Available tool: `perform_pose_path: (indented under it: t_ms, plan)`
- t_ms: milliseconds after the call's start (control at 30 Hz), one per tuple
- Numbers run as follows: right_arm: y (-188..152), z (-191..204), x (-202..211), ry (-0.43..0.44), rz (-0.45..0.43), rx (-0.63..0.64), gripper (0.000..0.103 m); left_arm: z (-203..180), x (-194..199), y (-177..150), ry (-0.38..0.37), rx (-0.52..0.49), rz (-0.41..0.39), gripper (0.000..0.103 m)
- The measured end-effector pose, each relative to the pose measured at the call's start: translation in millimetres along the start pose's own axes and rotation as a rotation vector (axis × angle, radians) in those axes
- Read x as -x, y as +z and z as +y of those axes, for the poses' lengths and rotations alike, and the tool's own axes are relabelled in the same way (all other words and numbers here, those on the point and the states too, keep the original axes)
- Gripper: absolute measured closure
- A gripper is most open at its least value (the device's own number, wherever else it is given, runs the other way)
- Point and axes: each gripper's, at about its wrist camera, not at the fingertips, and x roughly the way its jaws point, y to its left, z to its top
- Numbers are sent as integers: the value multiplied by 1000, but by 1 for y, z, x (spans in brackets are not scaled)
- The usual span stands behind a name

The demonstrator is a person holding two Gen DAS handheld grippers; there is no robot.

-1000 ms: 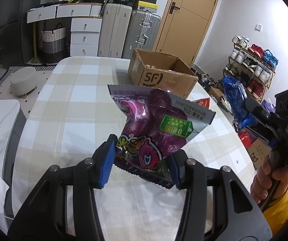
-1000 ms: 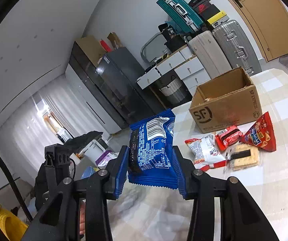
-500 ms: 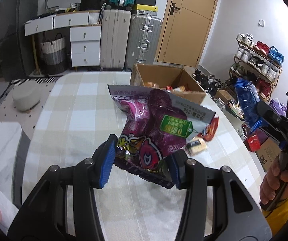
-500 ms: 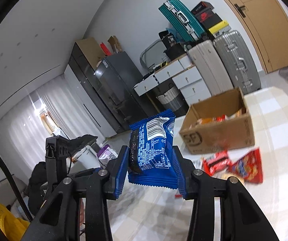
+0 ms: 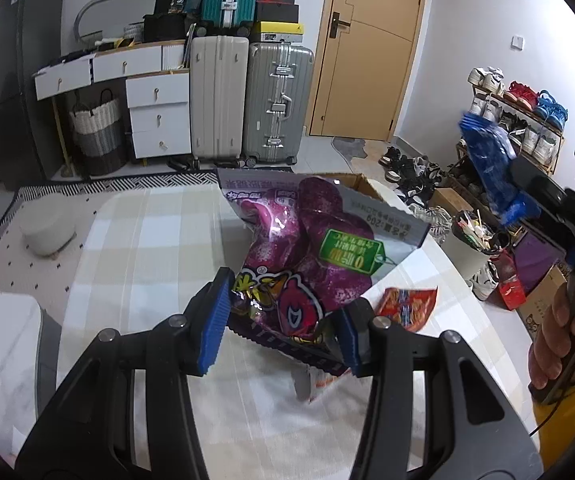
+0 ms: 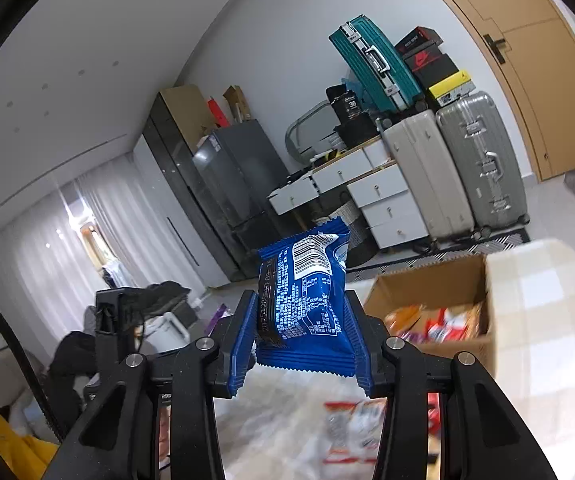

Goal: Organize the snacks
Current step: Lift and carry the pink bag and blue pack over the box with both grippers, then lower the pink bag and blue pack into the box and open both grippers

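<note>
Snacks over the bench

A box [image 6: 427, 300] holding packets sits on the bench [image 5: 147, 240]; suitcases [image 5: 247, 100] stand behind it, drawers [image 5: 155, 112] to their left.

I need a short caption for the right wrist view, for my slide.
Right gripper holds a blue snack packet above the table, beside an open cardboard box of snacks.

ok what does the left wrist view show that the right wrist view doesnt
Only the left wrist view shows the left gripper shut on the purple snack bag, a red packet on the table, the shoe rack and the hand holding the other gripper.

Only the right wrist view shows the right gripper shut on the blue snack pack, and snacks inside the cardboard box.

Both show the suitcases, the white drawers and the door.
</note>
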Motion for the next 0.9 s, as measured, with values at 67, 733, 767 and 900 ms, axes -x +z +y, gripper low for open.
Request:
perform_pose_path:
  t_ms: [67, 733, 767, 900]
  plan:
    - [10, -3, -7, -10, 5, 14, 61, -5, -6, 12, -5, -2, -2, 59]
    - [76, -66, -100, -102, 102, 24, 61, -44, -132, 127, -2, -56, 66, 58]
    - [73, -69, -104, -104, 110, 26, 61, -43, -140, 130, 4, -56, 76, 58]
    - [71, -84, -123, -113, 146, 22, 61, -38, -176, 141, 4, -46, 117, 58]
